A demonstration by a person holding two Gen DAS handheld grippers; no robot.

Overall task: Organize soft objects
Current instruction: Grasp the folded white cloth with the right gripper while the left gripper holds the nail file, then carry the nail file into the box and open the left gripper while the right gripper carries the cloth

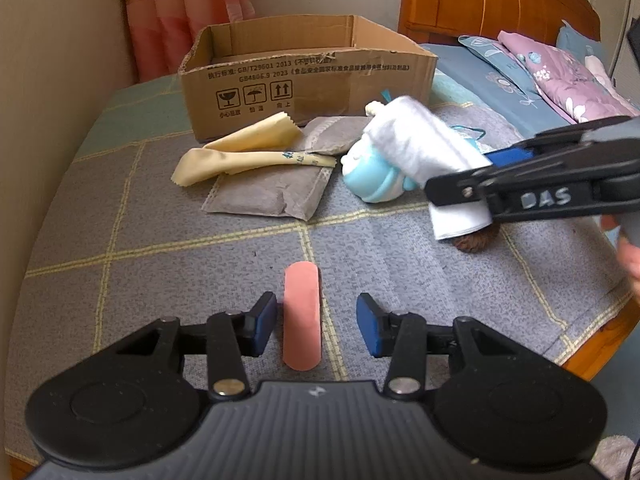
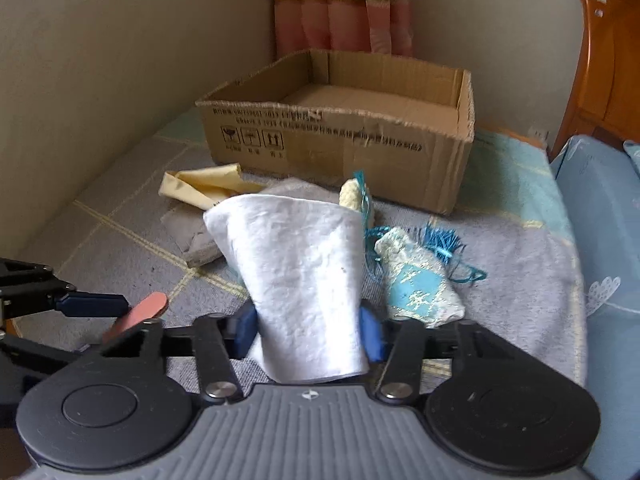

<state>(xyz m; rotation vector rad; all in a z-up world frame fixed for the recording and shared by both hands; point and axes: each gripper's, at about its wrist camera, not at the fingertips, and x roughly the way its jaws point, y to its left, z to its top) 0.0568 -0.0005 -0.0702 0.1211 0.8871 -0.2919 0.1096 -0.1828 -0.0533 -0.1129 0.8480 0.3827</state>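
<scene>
My right gripper (image 2: 308,330) is shut on a folded white cloth (image 2: 304,276) and holds it above the bed; the cloth also shows in the left wrist view (image 1: 424,144). My left gripper (image 1: 316,326) is open around a pink oval sponge (image 1: 303,316) that lies on the grey checked bedspread (image 1: 160,256); the sponge sits nearer the left finger. The open cardboard box (image 2: 340,140) stands at the back. A yellow cloth (image 1: 240,152), grey pouches (image 1: 268,192), a blue-white plush toy (image 1: 372,176) and a blue embroidered sachet (image 2: 420,284) lie before it.
A wall runs along the left. Pink curtains (image 1: 188,12) hang behind the box. A wooden headboard (image 1: 492,0) and flowered pillows (image 1: 560,76) are at the right. A brown fuzzy thing (image 1: 476,240) lies under the white cloth. The bed's wooden edge (image 1: 600,340) is at the right.
</scene>
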